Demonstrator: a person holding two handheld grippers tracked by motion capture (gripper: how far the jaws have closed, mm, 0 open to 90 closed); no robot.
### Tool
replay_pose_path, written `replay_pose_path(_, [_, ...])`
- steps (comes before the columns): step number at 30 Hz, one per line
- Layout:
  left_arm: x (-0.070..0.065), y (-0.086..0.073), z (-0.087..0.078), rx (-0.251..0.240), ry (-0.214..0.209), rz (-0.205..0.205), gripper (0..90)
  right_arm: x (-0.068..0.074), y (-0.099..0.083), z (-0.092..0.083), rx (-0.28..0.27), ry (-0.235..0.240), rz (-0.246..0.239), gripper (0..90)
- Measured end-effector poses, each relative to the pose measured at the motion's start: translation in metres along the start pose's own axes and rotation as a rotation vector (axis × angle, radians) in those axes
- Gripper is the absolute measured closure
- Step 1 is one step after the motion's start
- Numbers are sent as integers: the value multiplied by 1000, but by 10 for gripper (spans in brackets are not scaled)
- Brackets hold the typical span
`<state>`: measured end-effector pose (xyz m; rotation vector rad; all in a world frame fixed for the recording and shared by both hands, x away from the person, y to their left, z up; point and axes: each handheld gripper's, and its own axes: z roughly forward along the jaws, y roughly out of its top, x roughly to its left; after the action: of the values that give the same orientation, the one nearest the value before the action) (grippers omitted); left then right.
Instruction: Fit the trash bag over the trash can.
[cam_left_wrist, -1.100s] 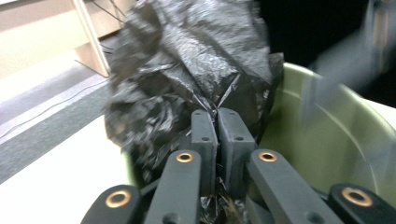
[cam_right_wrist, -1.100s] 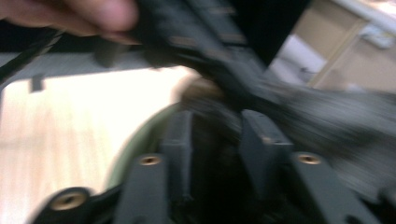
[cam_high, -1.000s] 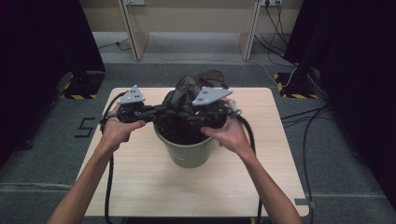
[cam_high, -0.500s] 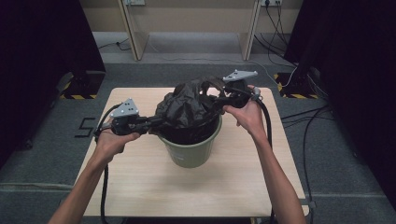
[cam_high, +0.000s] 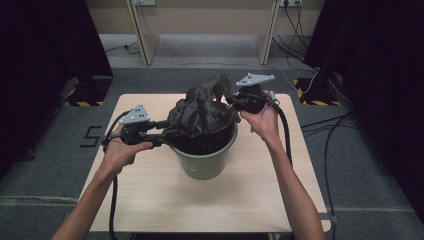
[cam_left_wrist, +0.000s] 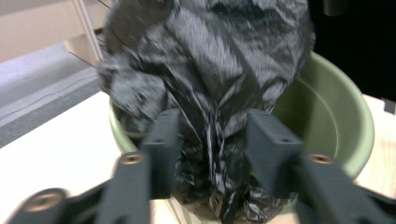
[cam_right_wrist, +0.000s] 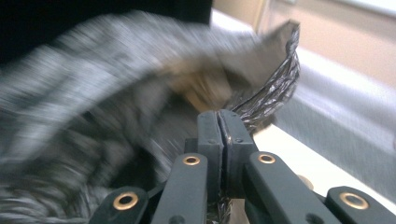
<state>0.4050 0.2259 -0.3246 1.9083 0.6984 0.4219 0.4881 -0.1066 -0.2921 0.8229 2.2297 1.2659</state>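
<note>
Left gripper (cam_left_wrist: 212, 140), jaws just opening, straddles the bag (cam_left_wrist: 210, 79) without pinching; its view shows the bin's (cam_left_wrist: 341, 135) bare green inside. Beyond, at mid-table (cam_high: 150, 200), right gripper (cam_right_wrist: 218, 122), just closed, pinches the bag's far edge

The person's forearms were bare, with no sleeves in sight. Each hand carried a black gripper, the left gripper (cam_high: 167, 133) and the right gripper (cam_high: 231, 99), topped by a grey three-cornered plate and trailing a thick black cable. The black jaws bore brass-coloured rivets.
</note>
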Motion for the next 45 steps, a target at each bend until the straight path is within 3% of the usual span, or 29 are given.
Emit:
replay_pose_path(2, [0, 7, -7, -32, 14, -35, 376, 14, 14, -5, -37, 29, -40, 889])
replay_pose_path(3, [0, 7, -7, -32, 14, -35, 343, 14, 14, -5, -37, 29, -40, 889])
replay_pose_path(4, [0, 15, -15, -72, 15, -47, 326, 30, 27, -7, -58, 54, -84, 890])
replay_pose_path(6, [0, 22, -21, -103, 28, -57, 305, 46, 37, -5, -68, 86, -131, 890])
replay_pose_path(7, [0, 22, -21, -103, 28, -57, 294, 46, 37, -5, -68, 86, -131, 890])
replay_pose_path(8, [-1, 29, -23, -125, 36, -68, 287, 62, 46, 0, -69, 133, -169, 890])
replay_pose_path(11, [-2, 34, -23, -141, 27, -92, 259, 89, 53, 8, -45, 183, -240, 890])
replay_pose_path(14, [2, 36, -22, -149, 28, -120, 248, 111, 51, 14, -16, 237, -292, 890])
replay_pose_path(17, [8, 37, -21, -156, 18, -149, 245, 122, 46, 15, -5, 256, -315, 889])
replay_pose_path(18, [13, 38, -19, -166, 2, -184, 244, 130, 41, 16, 2, 273, -333, 889])
replay_pose_path(19, [13, 38, -19, -166, 2, -184, 241, 134, 39, 17, 4, 279, -337, 889])
replay_pose_path(20, [14, 39, -15, -165, -28, -209, 237, 137, 36, 17, 8, 285, -342, 890])
replay_pose_path(23, [13, 39, -3, -116, -42, -189, 251, 143, 32, 19, 15, 298, -359, 889])
replay_pose_path(25, [13, 38, 5, -90, -53, -165, 380, 145, 30, 19, 15, 304, -359, 886])
replay_pose_path(28, [14, 33, 11, -87, -49, -102, 713, 145, 27, 16, 10, 309, -355, 850])
replay_pose_path(29, [14, 33, 11, -87, -49, -102, 777, 144, 26, 14, 9, 312, -349, 815])
replay_pose_path(30, [14, 30, 11, -88, -42, -74, 827, 141, 26, 12, 10, 310, -340, 767])
replay_pose_path(33, [16, 24, 5, -76, -17, -46, 874, 127, 24, 3, -12, 300, -273, 611])
replay_pose_path(36, [20, 16, -1, -65, 11, -39, 885, 103, 23, -10, -41, 262, -192, 514])
replay_pose_path(38, [22, 10, -6, -58, 26, -33, 886, 86, 24, -16, -58, 216, -142, 469])
replay_pose_path(40, [23, 4, -10, -57, 36, -35, 886, 63, 24, -20, -47, 138, -96, 455])
replay_pose_path(41, [23, 4, -10, -57, 36, -35, 886, 63, 24, -20, -47, 138, -96, 455])
replay_pose_path(42, [25, -1, -13, -58, 39, -38, 886, 45, 22, -16, -14, 31, -69, 431])
replay_pose_path(43, [25, -1, -13, -58, 39, -38, 886, 45, 22, -16, -14, 31, -69, 431])
replay_pose_path(44, [26, -5, -16, -59, 42, -40, 885, 30, 19, -6, 24, -25, -45, 402])
replay_pose_path(45, [26, -6, -16, -60, 44, -42, 884, 25, 17, 0, 36, -23, -35, 396])
